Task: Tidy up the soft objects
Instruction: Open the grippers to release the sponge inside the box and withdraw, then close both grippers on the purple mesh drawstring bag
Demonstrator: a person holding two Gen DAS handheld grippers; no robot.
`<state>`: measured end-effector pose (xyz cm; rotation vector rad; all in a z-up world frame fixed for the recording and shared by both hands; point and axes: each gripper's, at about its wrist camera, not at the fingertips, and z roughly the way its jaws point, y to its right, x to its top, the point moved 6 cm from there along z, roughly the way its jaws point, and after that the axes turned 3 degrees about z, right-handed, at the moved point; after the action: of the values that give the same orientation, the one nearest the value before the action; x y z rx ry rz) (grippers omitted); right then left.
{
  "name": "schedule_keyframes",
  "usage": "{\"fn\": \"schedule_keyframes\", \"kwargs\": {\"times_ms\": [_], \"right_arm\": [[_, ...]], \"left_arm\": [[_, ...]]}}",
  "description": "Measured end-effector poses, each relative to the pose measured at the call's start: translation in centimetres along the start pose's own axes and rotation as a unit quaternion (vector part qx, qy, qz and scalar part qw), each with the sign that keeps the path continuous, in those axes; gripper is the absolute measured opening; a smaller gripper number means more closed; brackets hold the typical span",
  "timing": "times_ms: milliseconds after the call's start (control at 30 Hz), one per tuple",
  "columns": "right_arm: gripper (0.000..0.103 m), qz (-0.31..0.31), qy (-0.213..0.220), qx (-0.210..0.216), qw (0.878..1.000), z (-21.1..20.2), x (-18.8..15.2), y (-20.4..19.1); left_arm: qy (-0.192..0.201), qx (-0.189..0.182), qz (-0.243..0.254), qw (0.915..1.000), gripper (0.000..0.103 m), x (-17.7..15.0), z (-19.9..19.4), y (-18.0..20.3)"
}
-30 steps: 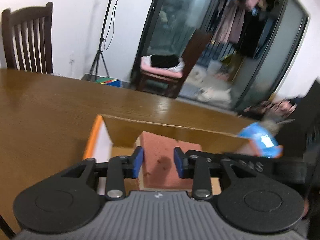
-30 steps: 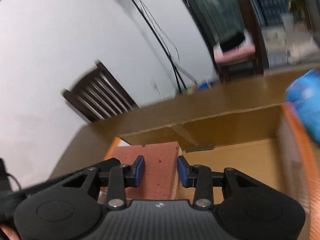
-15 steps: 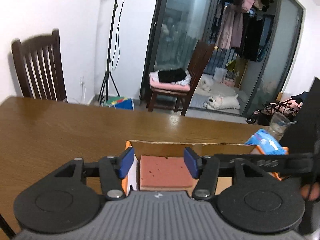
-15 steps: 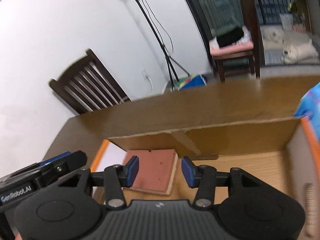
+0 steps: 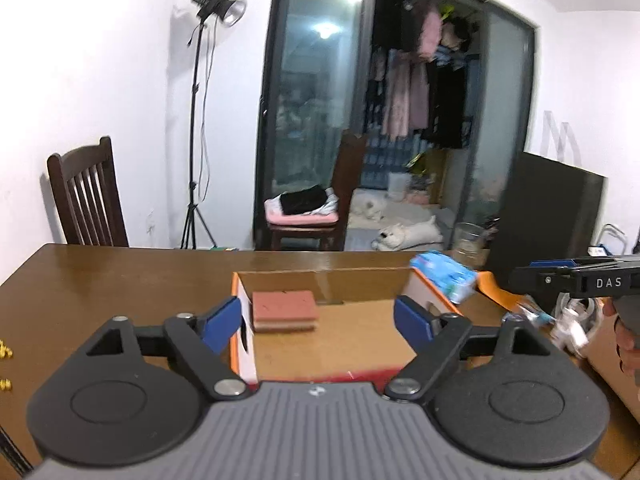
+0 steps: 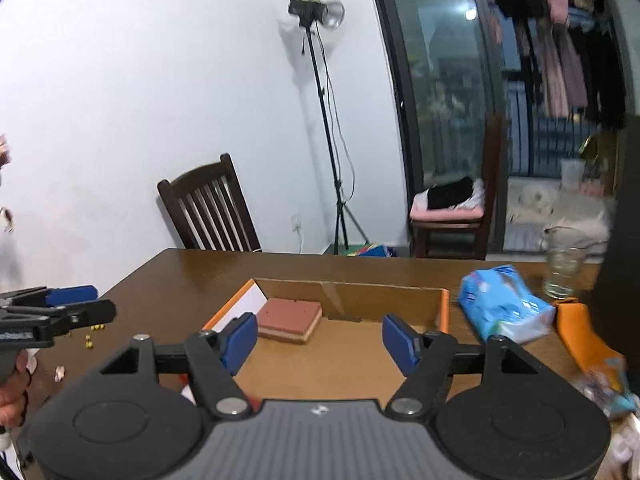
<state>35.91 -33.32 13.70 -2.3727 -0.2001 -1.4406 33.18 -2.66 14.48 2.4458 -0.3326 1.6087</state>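
Note:
A red-brown sponge (image 5: 285, 309) (image 6: 290, 318) with a pale underside lies flat in the far left corner of an open cardboard box (image 5: 320, 277) (image 6: 360, 300) with orange edges. My left gripper (image 5: 318, 322) hangs back above the box's near side. Its jaws are opening wide and nothing is between them. My right gripper (image 6: 320, 340) is also pulled back over the box, jaws opening and empty. Each gripper shows at the edge of the other's view: the right gripper (image 5: 576, 278), the left gripper (image 6: 52, 308). A blue soft pack (image 5: 444, 276) (image 6: 502, 308) lies just right of the box.
The box sits on a brown wooden table (image 5: 100, 280). A glass (image 6: 562, 264) stands at the far right, near an orange object (image 6: 576, 336) and blurred packets. Small yellow bits (image 6: 92, 336) lie on the left. A dark chair (image 6: 208, 208) and a light stand (image 6: 332, 140) are behind.
Both grippers let go of the sponge, widened their jaws, and drew back and up from the box. The sponge stays lying in the box's far left corner.

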Motion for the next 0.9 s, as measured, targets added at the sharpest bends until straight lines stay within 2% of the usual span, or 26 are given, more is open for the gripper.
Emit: {"fn": "schedule_keyframes", "kwargs": {"times_ms": [133, 267, 400, 500, 700, 900], "right_arm": [[0.072, -0.002, 0.02, 0.004, 1.0, -4.3, -4.1, -0.8], [0.075, -0.003, 0.035, 0.007, 0.999, -7.7, -8.8, -2.3], [0.078, -0.042, 0.055, -0.031, 0.997, -10.4, -13.5, -4.6], [0.079, -0.046, 0.063, -0.033, 0.996, -12.2, -16.6, -6.2], [0.082, -0.052, 0.033, -0.024, 0.998, -11.9, -20.9, -7.9], [0.08, -0.029, 0.027, -0.023, 0.999, -9.1, -21.0, -7.1]], "left_arm": [[0.025, -0.004, 0.016, 0.9995, 0.093, -3.9, -4.0, 1.9], [0.053, 0.007, 0.032, 0.9981, 0.099, -8.6, -7.8, 3.6], [0.065, 0.034, 0.039, 0.9965, 0.1, -13.0, -10.9, 4.7], [0.064, 0.035, 0.025, 0.997, 0.103, -15.7, -12.4, 5.4], [0.03, 0.037, 0.024, 0.9986, 0.103, -18.3, -11.5, 5.4], [0.018, 0.03, -0.007, 0.9994, 0.103, -17.8, -8.0, 4.4]]}}
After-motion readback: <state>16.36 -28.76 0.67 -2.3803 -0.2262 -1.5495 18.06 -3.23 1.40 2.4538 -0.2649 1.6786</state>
